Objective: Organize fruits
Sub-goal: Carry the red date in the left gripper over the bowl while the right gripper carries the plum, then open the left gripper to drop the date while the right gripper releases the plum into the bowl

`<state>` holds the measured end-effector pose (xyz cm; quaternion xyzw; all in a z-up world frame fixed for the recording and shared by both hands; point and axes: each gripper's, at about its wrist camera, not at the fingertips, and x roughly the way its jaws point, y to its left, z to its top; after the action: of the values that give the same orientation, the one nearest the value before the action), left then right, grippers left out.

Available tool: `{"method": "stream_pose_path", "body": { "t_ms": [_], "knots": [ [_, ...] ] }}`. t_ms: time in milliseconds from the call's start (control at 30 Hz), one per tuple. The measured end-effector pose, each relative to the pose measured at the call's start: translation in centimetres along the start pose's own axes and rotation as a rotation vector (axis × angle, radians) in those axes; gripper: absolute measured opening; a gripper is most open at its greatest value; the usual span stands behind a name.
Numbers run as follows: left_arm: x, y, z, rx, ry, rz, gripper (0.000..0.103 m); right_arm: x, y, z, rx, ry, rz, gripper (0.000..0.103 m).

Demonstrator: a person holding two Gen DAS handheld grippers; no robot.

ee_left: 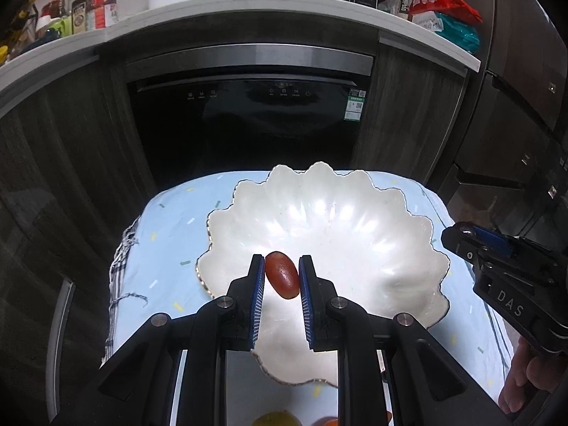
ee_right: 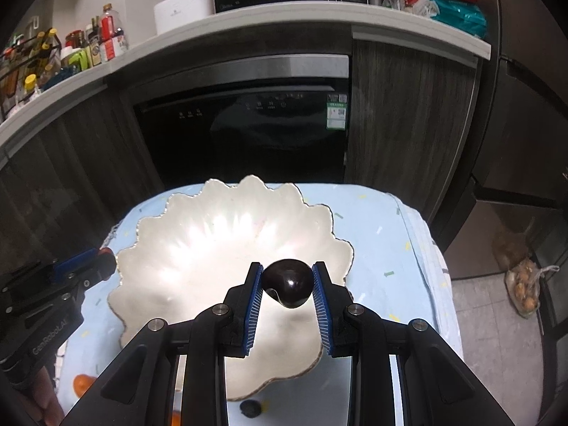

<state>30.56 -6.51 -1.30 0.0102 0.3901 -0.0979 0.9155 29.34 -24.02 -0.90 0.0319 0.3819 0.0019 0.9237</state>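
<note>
Left gripper [ee_left: 282, 277] pinched narrow on a small reddish-brown oval fruit [ee_left: 283, 279], held over the near part of the white scalloped bowl [ee_left: 355, 220]. Right gripper [ee_right: 287, 284] clamped on a dark purple fruit [ee_right: 288, 283], over the bowl's near-right side. Bowl sits on a light blue tablecloth [ee_left: 170, 227]; an orange fruit [ee_right: 82, 384] lies near-left.

Overhead light blazes off the white scalloped pearlescent bowl [ee_left: 355, 220], blowing out streaky highlights in both views. Dark wood-grain cabinets [ee_right: 408, 113] stay dim. Fisheye curvature bends the white countertop edge [ee_left: 248, 3]; corners vignette black.
</note>
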Motion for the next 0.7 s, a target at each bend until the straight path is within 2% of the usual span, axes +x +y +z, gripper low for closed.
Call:
{"method": "stream_pose_path", "body": {
  "t_ms": [433, 467, 567, 633, 667, 700],
  "knots": [
    [2.3, 0.3, 0.9, 0.01, 0.094, -0.015, 0.022, 2.4, -0.1, 1.6, 0.005, 0.088, 0.029, 0.03],
    [2.4, 0.3, 1.0, 0.012, 0.098, -0.014, 0.024, 2.5, -0.1, 1.7, 0.009, 0.09, 0.033, 0.03],
    [2.1, 0.3, 1.0, 0.013, 0.089, -0.006, 0.047, 2.4, 0.0, 1.7, 0.002, 0.089, 0.033, 0.03],
    [1.8, 0.4, 1.1, 0.009, 0.076, 0.002, 0.053, 2.4, 0.0, 1.7, 0.003, 0.091, 0.034, 0.031],
    [1.7, 0.4, 1.2, 0.009, 0.075, 0.003, 0.054, 2.4, 0.0, 1.6, 0.004, 0.093, 0.028, 0.038],
    [1.7, 0.5, 1.2, 0.008, 0.076, 0.003, 0.055, 2.3, -0.1, 1.6, 0.007, 0.088, 0.02, 0.053]
  ]
}}
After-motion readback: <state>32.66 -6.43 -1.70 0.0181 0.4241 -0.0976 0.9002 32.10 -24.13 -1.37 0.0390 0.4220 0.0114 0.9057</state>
